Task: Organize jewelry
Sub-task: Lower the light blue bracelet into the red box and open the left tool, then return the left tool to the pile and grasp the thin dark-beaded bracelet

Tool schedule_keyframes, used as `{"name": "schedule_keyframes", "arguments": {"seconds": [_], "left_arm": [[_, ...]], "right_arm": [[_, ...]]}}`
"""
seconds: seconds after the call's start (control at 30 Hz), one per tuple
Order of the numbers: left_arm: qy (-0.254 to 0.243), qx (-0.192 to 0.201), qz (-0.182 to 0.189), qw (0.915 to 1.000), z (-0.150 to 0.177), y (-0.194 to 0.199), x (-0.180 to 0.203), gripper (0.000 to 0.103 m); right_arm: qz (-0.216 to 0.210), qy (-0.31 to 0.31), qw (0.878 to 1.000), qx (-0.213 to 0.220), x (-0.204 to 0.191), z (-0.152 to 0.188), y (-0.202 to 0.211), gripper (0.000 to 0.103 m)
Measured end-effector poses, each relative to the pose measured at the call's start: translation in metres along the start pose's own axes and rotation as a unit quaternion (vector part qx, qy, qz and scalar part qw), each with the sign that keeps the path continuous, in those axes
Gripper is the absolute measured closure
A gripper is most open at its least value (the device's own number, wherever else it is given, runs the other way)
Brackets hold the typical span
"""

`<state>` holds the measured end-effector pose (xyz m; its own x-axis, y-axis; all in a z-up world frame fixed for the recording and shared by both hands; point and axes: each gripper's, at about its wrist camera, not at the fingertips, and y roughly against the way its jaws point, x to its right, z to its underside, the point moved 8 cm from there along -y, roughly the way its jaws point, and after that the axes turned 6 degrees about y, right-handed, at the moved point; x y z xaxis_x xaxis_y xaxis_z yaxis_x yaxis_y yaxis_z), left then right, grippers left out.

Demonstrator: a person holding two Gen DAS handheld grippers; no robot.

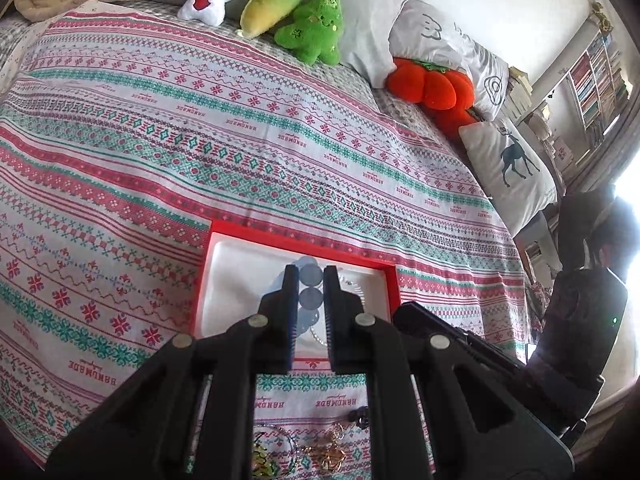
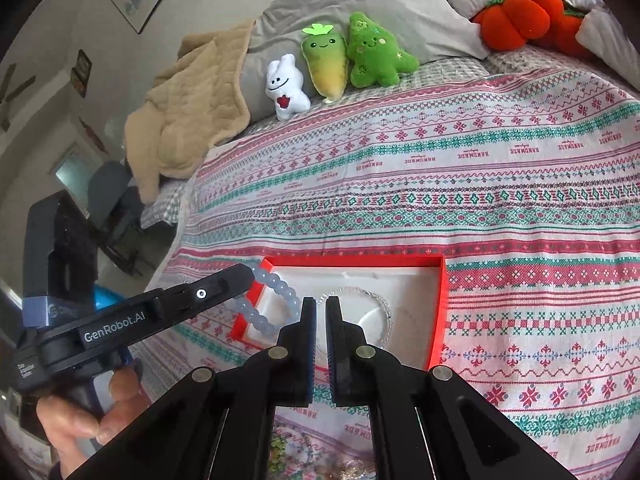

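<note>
The left gripper has its jaws pinched on the bead bracelet, which hangs over the box corner, likely for dropping beside the chain. The right gripper is closed, empty. More jewelry lies on the bed.

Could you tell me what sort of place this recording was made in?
Most likely a bedroom at home: the work is done on a bed with pillows and plush toys, and a bookshelf stands by the wall.
</note>
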<state>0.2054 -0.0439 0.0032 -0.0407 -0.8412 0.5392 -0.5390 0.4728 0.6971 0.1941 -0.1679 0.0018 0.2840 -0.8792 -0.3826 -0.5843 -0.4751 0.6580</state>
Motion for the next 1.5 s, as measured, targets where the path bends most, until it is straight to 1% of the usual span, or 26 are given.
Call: {"name": "schedule_keyframes", "arguments": {"seconds": [0.1, 0.17, 0.23, 0.27, 0.3, 0.4, 0.5, 0.57, 0.6, 0.63, 0.67, 0.7, 0.8, 0.87, 0.93, 1.0, 1.13, 1.23, 1.4, 1.47, 1.5], "left_arm": [[0.004, -0.007, 0.005, 1.0, 0.0, 0.0, -0.002, 0.089], [0.006, -0.003, -0.001, 1.0, -0.001, 0.003, -0.005, 0.089], [0.006, 0.002, -0.012, 0.9999, -0.003, 0.006, -0.01, 0.086], [0.008, 0.005, -0.02, 0.9998, -0.004, 0.008, -0.013, 0.081], [0.008, 0.008, -0.026, 0.9996, -0.005, 0.01, -0.017, 0.079], [0.007, 0.009, -0.031, 0.9995, -0.005, 0.017, -0.026, 0.079], [0.011, 0.007, -0.031, 0.9994, -0.004, 0.023, -0.033, 0.079], [0.012, 0.007, -0.03, 0.9994, -0.003, 0.026, -0.035, 0.078], [0.012, 0.005, -0.03, 0.9995, -0.001, 0.027, -0.036, 0.077], [0.011, 0.002, -0.03, 0.9995, 0.001, 0.028, -0.036, 0.076], [0.009, -0.001, -0.03, 0.9995, 0.003, 0.029, -0.036, 0.072], [0.006, -0.007, -0.03, 0.9995, 0.007, 0.028, -0.035, 0.068], [-0.008, -0.028, -0.038, 0.9988, 0.021, 0.027, -0.034, 0.066], [-0.025, -0.048, -0.057, 0.9969, 0.033, 0.024, -0.034, 0.064], [-0.043, -0.061, -0.079, 0.9941, 0.045, 0.022, -0.034, 0.062], [-0.055, -0.076, -0.097, 0.9909, 0.058, 0.022, -0.036, 0.061], [-0.065, -0.1, -0.11, 0.9867, 0.077, 0.022, -0.038, 0.061], [-0.073, -0.112, -0.113, 0.9845, 0.091, 0.022, -0.038, 0.061], [-0.075, -0.13, -0.112, 0.9824, 0.108, 0.02, -0.038, 0.061], [-0.072, -0.142, -0.103, 0.9819, 0.119, 0.018, -0.034, 0.061], [-0.069, -0.149, -0.092, 0.9821, 0.124, 0.017, -0.031, 0.061]], "right_arm": [[0.006, -0.007, 1.0, -0.002, 0.005, 0.002, -0.001, 0.098], [0.009, -0.013, 1.0, -0.002, 0.008, 0.003, -0.001, 0.098], [0.009, -0.018, 1.0, -0.002, 0.009, 0.004, 0.0, 0.097], [0.009, -0.02, 1.0, -0.002, 0.009, 0.004, 0.001, 0.098], [0.01, -0.022, 1.0, -0.002, 0.009, 0.004, 0.002, 0.097], [0.015, -0.02, 1.0, -0.002, 0.009, 0.007, 0.007, 0.095], [0.014, -0.025, 1.0, 0.001, 0.009, 0.008, 0.015, 0.085], [0.012, -0.03, 0.999, 0.004, 0.008, 0.008, 0.021, 0.073], [0.011, -0.033, 0.999, 0.006, 0.008, 0.009, 0.024, 0.07], [0.009, -0.035, 0.999, 0.006, 0.007, 0.011, 0.027, 0.063], [0.009, -0.036, 0.999, 0.002, 0.006, 0.015, 0.029, 0.061], [0.01, -0.036, 0.999, -0.002, 0.005, 0.019, 0.03, 0.061], [0.018, -0.023, 0.999, -0.025, 0.001, 0.036, 0.032, 0.06], [0.04, -0.004, 0.998, -0.047, 0.0, 0.05, 0.031, 0.057], [0.061, 0.013, 0.996, -0.066, 0.002, 0.062, 0.029, 0.057], [0.072, 0.021, 0.994, -0.084, 0.003, 0.069, 0.026, 0.057], [0.079, 0.016, 0.991, -0.107, 0.007, 0.08, 0.021, 0.056], [0.078, 0.006, 0.99, -0.117, 0.011, 0.083, 0.021, 0.056], [0.087, -0.002, 0.988, -0.124, 0.016, 0.086, 0.025, 0.056], [0.085, -0.004, 0.988, -0.128, 0.017, 0.088, 0.025, 0.056], [0.085, -0.004, 0.988, -0.131, 0.017, 0.089, 0.024, 0.056]]}}
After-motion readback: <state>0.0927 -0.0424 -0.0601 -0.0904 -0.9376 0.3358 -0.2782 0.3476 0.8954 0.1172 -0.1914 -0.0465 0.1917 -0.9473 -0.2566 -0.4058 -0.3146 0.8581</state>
